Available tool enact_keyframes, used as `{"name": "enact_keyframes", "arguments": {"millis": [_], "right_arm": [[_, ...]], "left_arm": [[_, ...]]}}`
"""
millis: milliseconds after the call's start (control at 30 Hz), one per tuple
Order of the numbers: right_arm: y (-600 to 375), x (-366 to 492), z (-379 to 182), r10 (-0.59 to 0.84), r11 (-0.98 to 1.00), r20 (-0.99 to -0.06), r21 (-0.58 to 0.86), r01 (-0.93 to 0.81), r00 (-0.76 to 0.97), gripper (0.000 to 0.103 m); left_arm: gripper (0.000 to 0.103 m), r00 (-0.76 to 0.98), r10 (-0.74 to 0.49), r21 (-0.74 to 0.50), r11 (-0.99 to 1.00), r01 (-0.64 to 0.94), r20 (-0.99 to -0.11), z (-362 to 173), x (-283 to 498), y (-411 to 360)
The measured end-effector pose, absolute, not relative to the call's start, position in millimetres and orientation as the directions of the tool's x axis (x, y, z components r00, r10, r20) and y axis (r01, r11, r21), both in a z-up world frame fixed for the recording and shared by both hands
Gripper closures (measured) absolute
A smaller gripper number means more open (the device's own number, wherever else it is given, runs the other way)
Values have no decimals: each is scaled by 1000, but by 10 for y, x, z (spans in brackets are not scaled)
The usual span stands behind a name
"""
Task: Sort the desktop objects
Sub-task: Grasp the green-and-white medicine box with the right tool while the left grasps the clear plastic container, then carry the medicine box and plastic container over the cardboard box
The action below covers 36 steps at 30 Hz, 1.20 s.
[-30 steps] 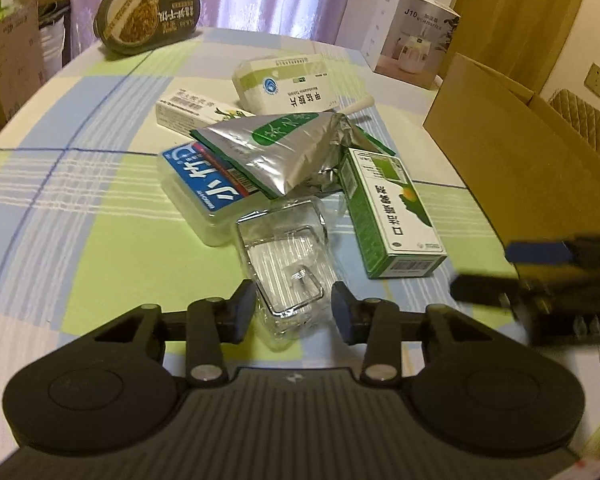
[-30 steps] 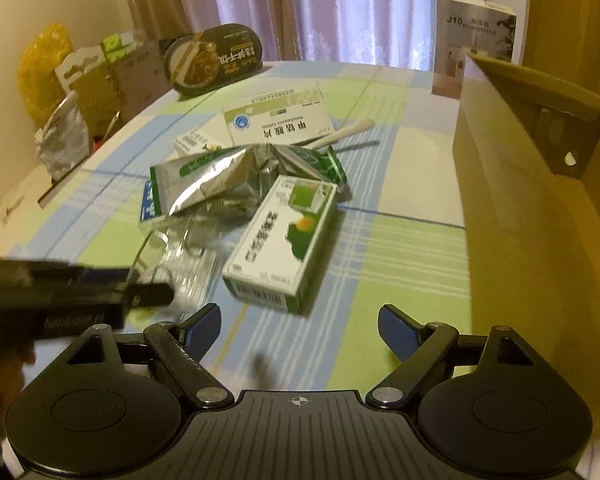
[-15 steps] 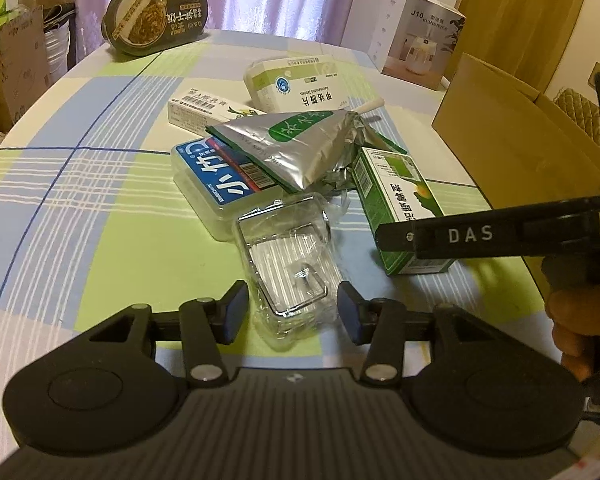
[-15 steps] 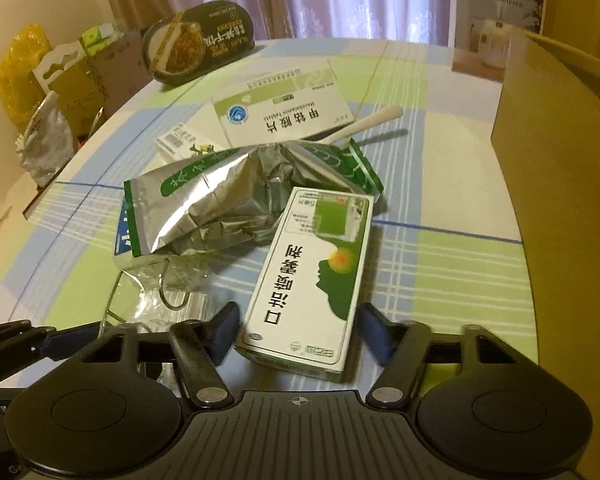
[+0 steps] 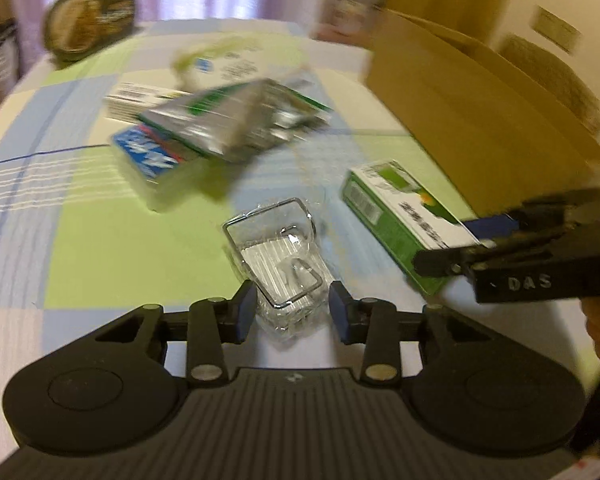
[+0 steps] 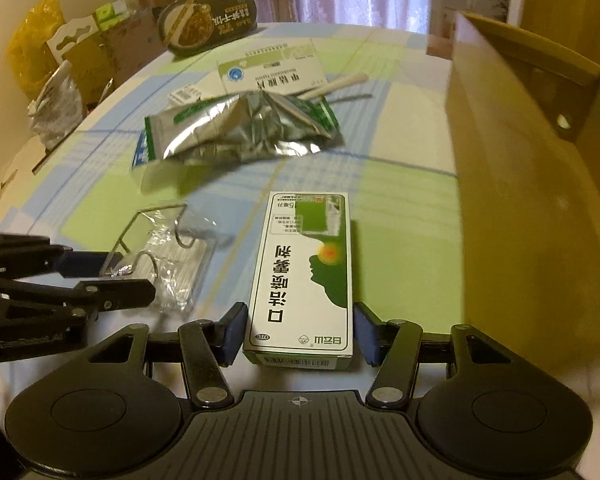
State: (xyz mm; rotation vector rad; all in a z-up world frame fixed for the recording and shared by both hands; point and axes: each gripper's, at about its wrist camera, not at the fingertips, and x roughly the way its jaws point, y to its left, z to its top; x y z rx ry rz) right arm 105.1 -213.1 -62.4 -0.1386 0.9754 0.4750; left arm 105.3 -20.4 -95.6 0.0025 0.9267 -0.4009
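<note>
1. The green-and-white cardboard medicine box (image 6: 302, 280) lies flat on the desk (image 6: 404, 200) near its right edge, its near end between the fingers of my right tool (image 6: 298, 334). The blue pads stand just beside both long sides. I cannot tell whether they press yet, so I count this tool as closing, not clenched on anything.

2. The clear plastic packet with a bent wire hook inside (image 5: 280, 264) lies toward the near edge, left of the box and apart from it. Its near end sits between the fingers of my left tool (image 5: 292, 312), with a gap showing on both sides, so that tool is released.

3. Beyond them, toward the middle of the desk, a crumpled silver foil pouch with a green label (image 6: 236, 132) lies over a blue-labelled clear plastic case (image 5: 152, 156). A white flat carton (image 6: 270, 66) and a dark oval food tray (image 6: 208, 20) lie toward the far edge.

4. The open brown cardboard box (image 6: 532, 184) stands at the right edge, probably where things go.

5. Risks, as I judge them: the packet is slippery and floppy, so a shallow pinch could let it slide out. The medicine box is held only by its end and could swing or drop if lifted fast. The left view is blurred, so aim is uncertain.

6. Writing: "DAS" on the right tool's side as the left view shows it; "OTC" on the medicine box, whose large characters are upside down to me.
</note>
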Motion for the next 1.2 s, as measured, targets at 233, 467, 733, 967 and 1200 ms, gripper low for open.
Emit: {"name": "enact_keyframes", "arguments": {"millis": [233,467,733,967,1200], "right_arm": [[-2345,769,-633,320,903,-819,112,-414,477,49],[-2380,758,-633,335,908,-799,133,-398,499,49],[-2374,783,-683,329,906,-794,112,-409,512,35],[-2363,815,-700,325,904,-791,99,-417,519,34],[-2293,871,-751,304,899,-802,64,-433,514,35]], "left_arm": [[43,533,-244,-115,958,264,-810,-971,899,-230],[43,554,-218,-129,972,196,-803,-1006,943,-291],[72,563,-213,-130,974,184,-799,-1058,945,-303],[76,559,-225,-108,966,235,-798,-1004,818,-341],[76,568,-236,-112,963,246,-788,-921,729,-335]]}}
